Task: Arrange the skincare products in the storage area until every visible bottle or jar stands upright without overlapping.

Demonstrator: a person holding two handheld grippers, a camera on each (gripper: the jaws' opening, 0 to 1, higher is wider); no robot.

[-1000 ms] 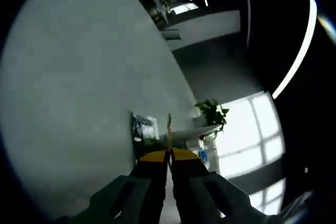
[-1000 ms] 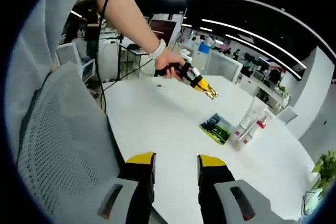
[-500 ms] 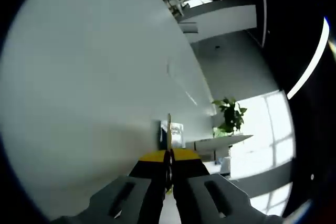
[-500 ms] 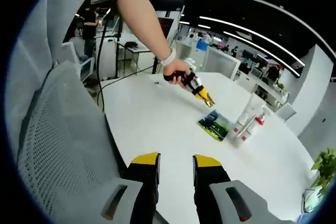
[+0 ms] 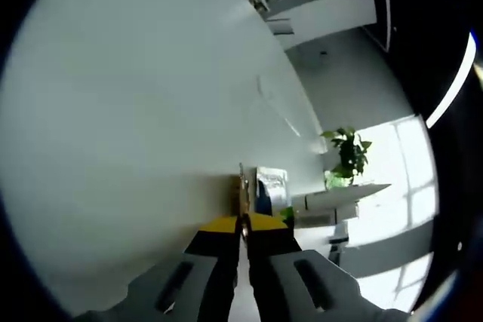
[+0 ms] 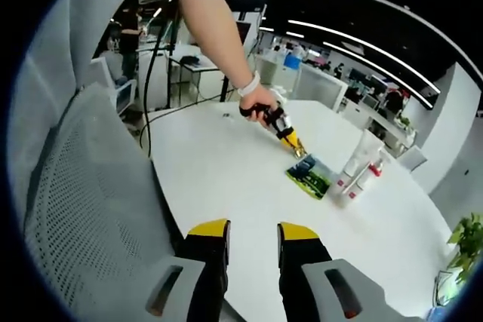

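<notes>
Reaching ahead, your closed, empty left tool (image 6: 296,148) nearly touched the flat packet (image 6: 310,175); your right tool (image 6: 251,233), parted and empty, hung well back.

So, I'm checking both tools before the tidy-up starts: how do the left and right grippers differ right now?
The left gripper is shut, the right gripper open. The left reaches the green packet lying flat on the white table, the right hangs back at the table's near edge. Both have yellow-tipped jaws.
</notes>
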